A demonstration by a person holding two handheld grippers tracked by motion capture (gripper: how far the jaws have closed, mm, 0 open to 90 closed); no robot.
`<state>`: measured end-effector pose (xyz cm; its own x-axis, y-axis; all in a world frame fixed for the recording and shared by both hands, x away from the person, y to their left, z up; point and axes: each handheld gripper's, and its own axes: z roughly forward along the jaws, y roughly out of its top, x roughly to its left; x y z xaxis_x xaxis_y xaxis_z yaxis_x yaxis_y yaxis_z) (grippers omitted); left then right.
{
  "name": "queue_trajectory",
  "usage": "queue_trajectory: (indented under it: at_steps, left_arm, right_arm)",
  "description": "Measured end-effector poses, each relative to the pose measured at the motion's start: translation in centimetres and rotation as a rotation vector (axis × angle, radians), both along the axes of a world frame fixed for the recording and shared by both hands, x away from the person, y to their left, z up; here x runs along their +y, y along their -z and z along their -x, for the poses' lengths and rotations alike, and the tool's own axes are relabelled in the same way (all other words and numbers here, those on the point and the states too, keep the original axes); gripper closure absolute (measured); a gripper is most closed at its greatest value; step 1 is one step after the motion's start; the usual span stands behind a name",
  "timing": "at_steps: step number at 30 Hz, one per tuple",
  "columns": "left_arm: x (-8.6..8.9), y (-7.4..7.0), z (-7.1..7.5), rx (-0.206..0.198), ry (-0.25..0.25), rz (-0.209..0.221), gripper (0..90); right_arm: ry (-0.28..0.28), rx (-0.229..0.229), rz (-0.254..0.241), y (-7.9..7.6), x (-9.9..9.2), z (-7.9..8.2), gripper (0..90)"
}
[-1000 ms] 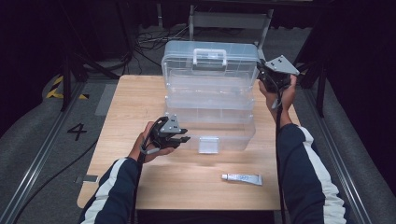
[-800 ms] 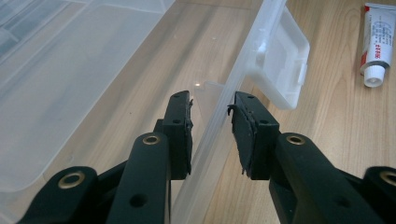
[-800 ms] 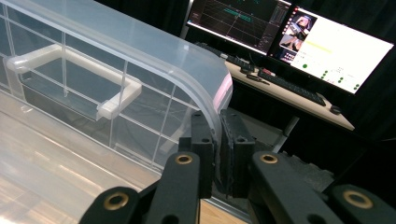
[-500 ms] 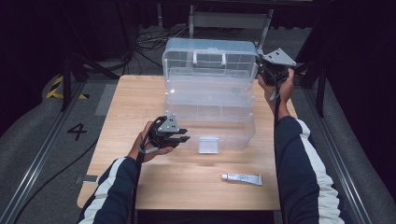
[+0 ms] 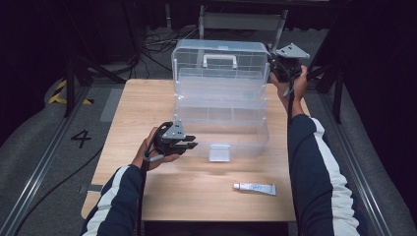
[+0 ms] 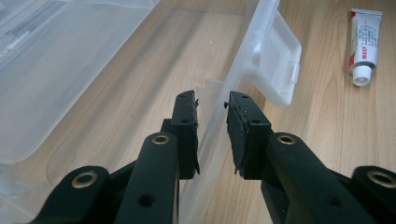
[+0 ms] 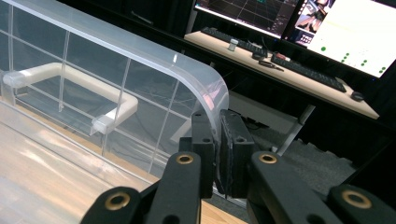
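A clear plastic box [image 5: 221, 132] with stepped trays stands open on the wooden table [image 5: 142, 103]. Its lid [image 5: 221, 49], with a white handle [image 7: 70, 74], is tilted up at the back. My right gripper [image 7: 217, 114] is shut on the lid's rounded right corner, seen at the box's far right in the high view [image 5: 274, 69]. My left gripper [image 5: 192, 144] sits at the box's front left. Its jaws straddle the clear front wall [image 6: 210, 121] and have just been closing. A gap still shows beside the right pad [image 6: 243, 126].
A white tube [image 5: 254, 188] lies on the table in front of the box, right of centre. The box's front latch flap [image 6: 280, 70] hangs down over the front wall. Behind the table are a metal frame, cables and a dark floor; a desk with monitors [image 7: 327, 28] stands farther off.
The right gripper has moved a little up and toward the back with the lid's corner, tipping the lid more upright. The left hand has kept its place.
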<state>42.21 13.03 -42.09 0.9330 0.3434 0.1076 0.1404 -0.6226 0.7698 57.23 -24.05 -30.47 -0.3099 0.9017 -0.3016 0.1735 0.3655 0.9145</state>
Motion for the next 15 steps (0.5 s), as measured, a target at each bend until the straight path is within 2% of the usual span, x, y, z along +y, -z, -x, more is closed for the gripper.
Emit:
queue_trajectory:
  at_steps: [5,15]
  left_arm:
    - [0.1,-0.1,0.1,-0.007,0.005,-0.007,74.3]
    - [0.6,-0.1,0.0,0.003,0.006,0.019,76.2]
  right_arm:
    - [-0.001,0.022,-0.004,-0.1,-0.1,-0.7,85.9]
    - [0.002,0.057,-0.014,-0.1,-0.1,-1.9,85.9]
